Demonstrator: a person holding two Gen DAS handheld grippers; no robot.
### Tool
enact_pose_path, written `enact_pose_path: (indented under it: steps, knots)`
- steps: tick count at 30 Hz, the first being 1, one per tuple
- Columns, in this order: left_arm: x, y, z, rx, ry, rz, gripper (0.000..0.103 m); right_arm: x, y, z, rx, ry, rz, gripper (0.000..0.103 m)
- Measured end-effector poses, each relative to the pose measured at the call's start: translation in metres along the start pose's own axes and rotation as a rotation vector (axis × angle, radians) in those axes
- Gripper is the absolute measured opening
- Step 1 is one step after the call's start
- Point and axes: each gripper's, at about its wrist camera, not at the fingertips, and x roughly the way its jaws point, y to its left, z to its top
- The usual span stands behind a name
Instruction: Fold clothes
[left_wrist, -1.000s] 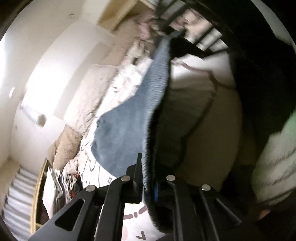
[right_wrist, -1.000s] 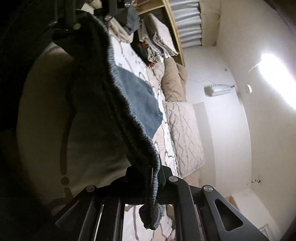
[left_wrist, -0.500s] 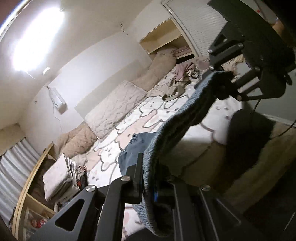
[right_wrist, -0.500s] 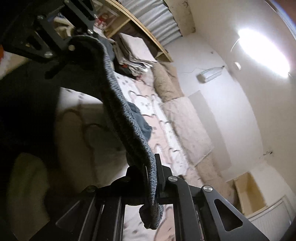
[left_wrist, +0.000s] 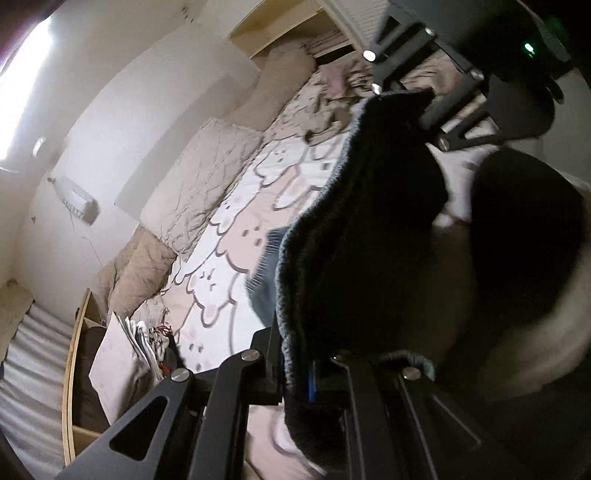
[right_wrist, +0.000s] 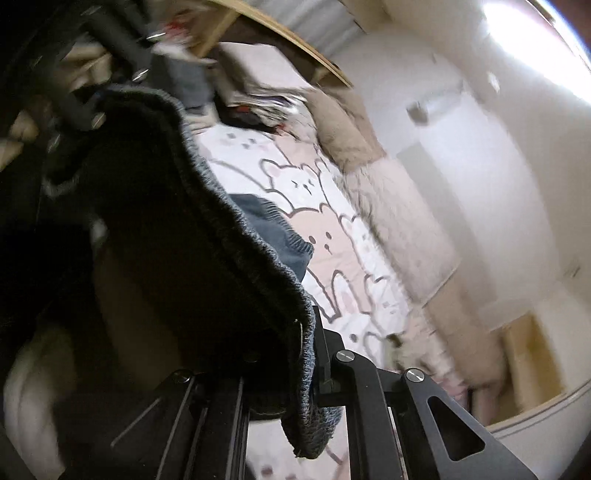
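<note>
A blue-grey knitted garment (left_wrist: 354, 236) hangs in the air, stretched between my two grippers above the bed. My left gripper (left_wrist: 299, 373) is shut on one end of it. My right gripper (right_wrist: 310, 369) is shut on the other end (right_wrist: 207, 229). Each gripper shows in the other's view, the right one (left_wrist: 436, 99) at top right, the left one (right_wrist: 96, 107) at top left. A lower part of the garment (left_wrist: 264, 273) trails on the bedsheet, also seen in the right wrist view (right_wrist: 273, 232). The person's body is dark behind the cloth.
The bed has a pink and white bear-print sheet (left_wrist: 236, 236). Beige quilted pillows (left_wrist: 199, 177) line the wall. A pile of loose clothes (left_wrist: 332, 99) lies at the far end. Folded clothes (left_wrist: 129, 347) are stacked by a wooden shelf (left_wrist: 68, 369).
Both grippers have swung and tilted while holding the garment. The cloth now sags more between them and covers more of each view. The grips have not changed.
</note>
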Motion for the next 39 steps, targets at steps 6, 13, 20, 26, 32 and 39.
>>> enact_pose_path:
  steps: [6, 13, 20, 26, 32, 39]
  knots:
    - [0.122, 0.078, 0.023, -0.128, 0.091, -0.079, 0.009, 0.131, -0.083, 0.052, 0.235, 0.105, 0.173, 0.009]
    - [0.241, 0.094, -0.008, -0.211, 0.241, -0.205, 0.009, 0.277, -0.066, 0.045, 0.305, 0.268, 0.347, 0.009]
    - [0.273, 0.129, -0.019, -0.274, 0.268, -0.301, 0.052, 0.325, -0.046, 0.035, 0.354, 0.317, 0.434, 0.009]
    - [0.257, 0.144, -0.025, -0.387, 0.201, -0.403, 0.06, 0.334, -0.069, 0.024, 0.511, 0.338, 0.542, 0.012]
    - [0.244, 0.18, -0.029, -0.508, 0.163, -0.31, 0.061, 0.351, -0.085, 0.016, 0.68, 0.418, 0.612, 0.02]
    - [0.233, 0.196, -0.042, -0.612, 0.14, -0.263, 0.061, 0.351, -0.099, 0.017, 0.728, 0.452, 0.66, 0.024]
